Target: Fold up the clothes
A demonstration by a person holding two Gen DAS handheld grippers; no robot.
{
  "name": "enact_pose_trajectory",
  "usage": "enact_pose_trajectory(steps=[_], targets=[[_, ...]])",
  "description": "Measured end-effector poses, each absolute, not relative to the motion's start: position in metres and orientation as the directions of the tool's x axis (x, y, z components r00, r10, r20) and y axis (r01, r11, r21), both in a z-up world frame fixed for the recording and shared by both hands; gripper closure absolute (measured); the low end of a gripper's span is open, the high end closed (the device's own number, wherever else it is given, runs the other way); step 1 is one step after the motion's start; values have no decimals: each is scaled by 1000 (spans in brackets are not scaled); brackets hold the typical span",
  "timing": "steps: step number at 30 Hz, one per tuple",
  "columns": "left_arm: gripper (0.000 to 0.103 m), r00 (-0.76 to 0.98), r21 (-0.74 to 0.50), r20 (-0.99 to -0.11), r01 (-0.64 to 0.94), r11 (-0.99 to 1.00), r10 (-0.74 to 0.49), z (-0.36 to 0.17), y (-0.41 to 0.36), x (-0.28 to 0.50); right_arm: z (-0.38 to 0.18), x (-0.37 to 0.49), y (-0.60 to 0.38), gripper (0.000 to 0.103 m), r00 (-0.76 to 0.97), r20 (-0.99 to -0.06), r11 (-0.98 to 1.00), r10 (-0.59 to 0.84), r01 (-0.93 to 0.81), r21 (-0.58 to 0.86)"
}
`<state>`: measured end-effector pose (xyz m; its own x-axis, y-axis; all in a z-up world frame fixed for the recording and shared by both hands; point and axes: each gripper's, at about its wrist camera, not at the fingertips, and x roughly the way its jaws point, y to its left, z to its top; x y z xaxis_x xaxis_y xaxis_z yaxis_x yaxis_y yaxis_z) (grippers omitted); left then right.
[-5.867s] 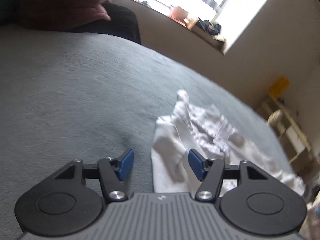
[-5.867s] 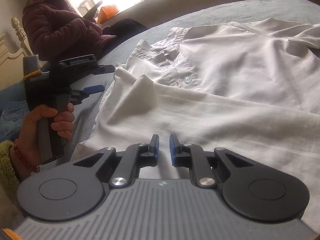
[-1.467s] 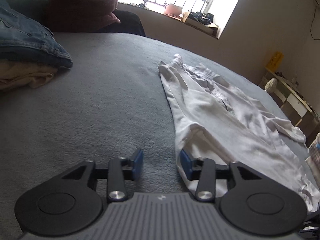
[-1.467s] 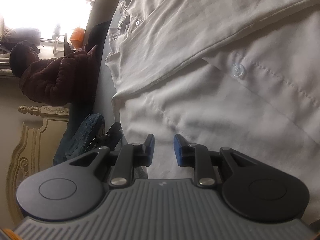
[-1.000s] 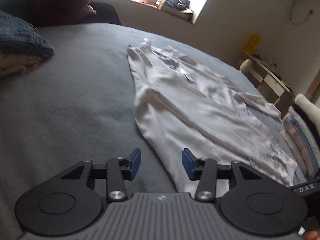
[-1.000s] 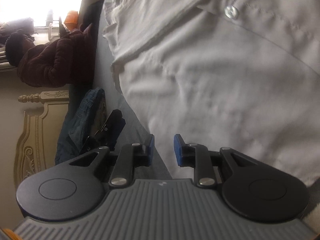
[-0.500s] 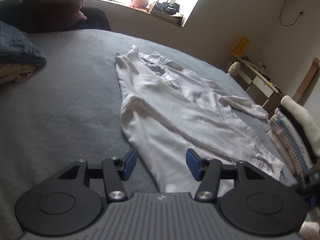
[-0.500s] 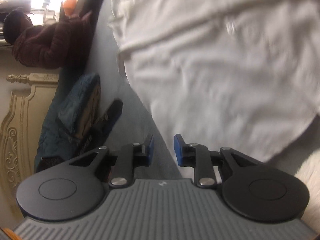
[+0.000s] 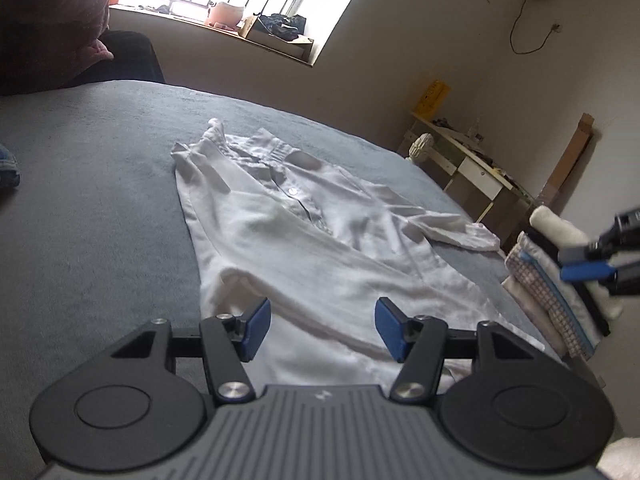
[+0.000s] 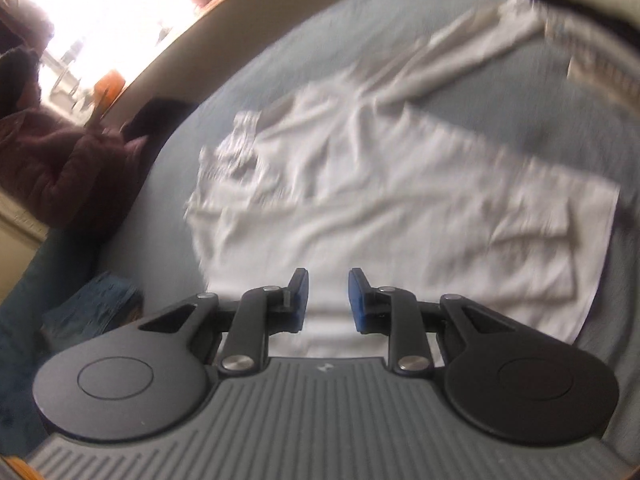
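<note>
I hold both tongs, left (image 9: 320, 328) and right (image 10: 325, 300), apart and empty above the spread shirt (image 9: 320, 248) mid-frame on the bed (image 9: 100, 208), placed to grip its hem.

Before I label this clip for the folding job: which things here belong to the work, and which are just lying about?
Job:
- white shirt, spread on the grey bed
- left claw, open, empty
- right claw, open, empty

Lying about:
- stack of folded clothes
- jeans
- desk
- windowsill clutter
- seated person
</note>
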<state>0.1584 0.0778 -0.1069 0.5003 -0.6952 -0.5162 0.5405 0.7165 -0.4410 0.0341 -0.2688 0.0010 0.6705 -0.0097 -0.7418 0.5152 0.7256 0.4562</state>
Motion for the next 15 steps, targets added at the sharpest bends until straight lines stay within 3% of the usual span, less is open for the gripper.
enact_pose_trajectory(steps=[4,10,15], targets=[[44,510,-467,-500,522,714,-700,-111,90,177,23,70,-305,81,661,-746,687,-86,581,436],[44,451,-410,-572,567,715,-685,-107,55,189,53,69,-357,81,650,-745,678,-151,616,400],[44,445,-316,-597,634,706,-667,-103,9,187,21,58,-393,81,662,-741,722,-110,566,398]])
